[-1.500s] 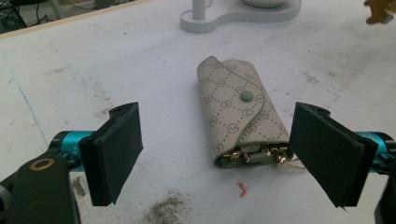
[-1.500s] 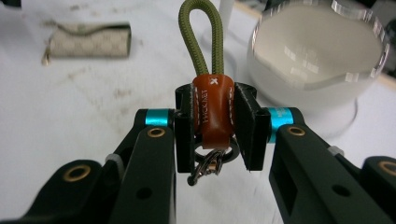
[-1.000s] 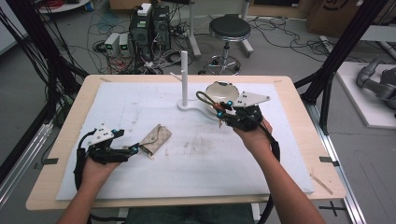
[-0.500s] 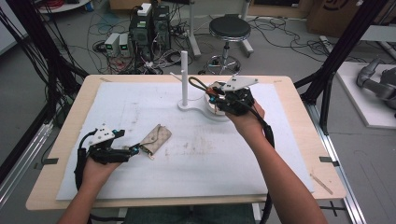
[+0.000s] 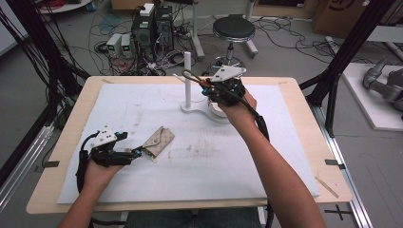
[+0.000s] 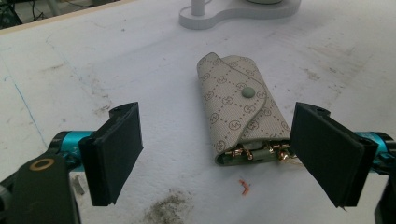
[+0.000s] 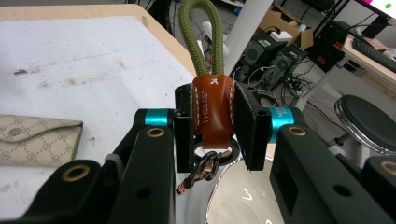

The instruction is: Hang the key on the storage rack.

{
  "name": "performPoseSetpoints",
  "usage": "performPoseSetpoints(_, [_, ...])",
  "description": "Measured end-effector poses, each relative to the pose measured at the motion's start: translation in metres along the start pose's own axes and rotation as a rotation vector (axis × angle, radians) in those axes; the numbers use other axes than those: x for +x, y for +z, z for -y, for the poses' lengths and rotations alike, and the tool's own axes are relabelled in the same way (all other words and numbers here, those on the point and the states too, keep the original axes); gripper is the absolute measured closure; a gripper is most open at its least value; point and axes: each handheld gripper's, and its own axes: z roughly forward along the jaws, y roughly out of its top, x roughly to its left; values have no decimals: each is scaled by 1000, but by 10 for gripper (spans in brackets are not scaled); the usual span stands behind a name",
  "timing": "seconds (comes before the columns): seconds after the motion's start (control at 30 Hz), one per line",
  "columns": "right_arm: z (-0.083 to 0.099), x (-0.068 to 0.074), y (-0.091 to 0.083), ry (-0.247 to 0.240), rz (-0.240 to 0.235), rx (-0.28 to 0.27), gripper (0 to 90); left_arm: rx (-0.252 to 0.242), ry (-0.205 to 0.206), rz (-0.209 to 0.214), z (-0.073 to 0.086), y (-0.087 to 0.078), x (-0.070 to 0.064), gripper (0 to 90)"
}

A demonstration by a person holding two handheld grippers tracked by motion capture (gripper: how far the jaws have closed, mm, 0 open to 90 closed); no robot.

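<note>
A beige patterned key pouch (image 5: 158, 141) lies flap-up on the white table sheet, its metal clips (image 6: 252, 151) showing at the near end. My left gripper (image 5: 141, 153) rests at that end, open, with its jaws either side of the pouch (image 6: 238, 112) and apart from it. My right gripper (image 5: 205, 87) is raised beside the white post (image 5: 187, 76) of a stand. It is shut on the brown leather tab (image 7: 212, 112) of a key strap. The strap's green cord loop (image 7: 201, 32) points up, and a small clasp (image 7: 201, 172) hangs below.
The stand's white base (image 5: 192, 107) joins a round white dish (image 5: 219, 114) under my right hand. A black stool (image 5: 233, 28) and computer boxes (image 5: 152, 23) stand on the floor beyond the table's far edge. Black frame legs (image 5: 342, 61) rise at the right.
My right gripper has carried the key strap up and to the left, from over the dish toward the post. The left gripper and the pouch have stayed put.
</note>
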Motion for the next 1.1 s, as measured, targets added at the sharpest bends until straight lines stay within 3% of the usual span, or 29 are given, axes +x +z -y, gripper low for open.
performPoseSetpoints(0.73, [2,-6,27,-30,50,79,676,9,-5,-2,2,1,2,172])
performPoseSetpoints(0.9, [4,-7,30,-10,80,87,499,9,-3,-1,2,0,2,172])
performPoseSetpoints(1.1, [12,-11,20,35,64,81,454,17,-3,1,2,1,2,172])
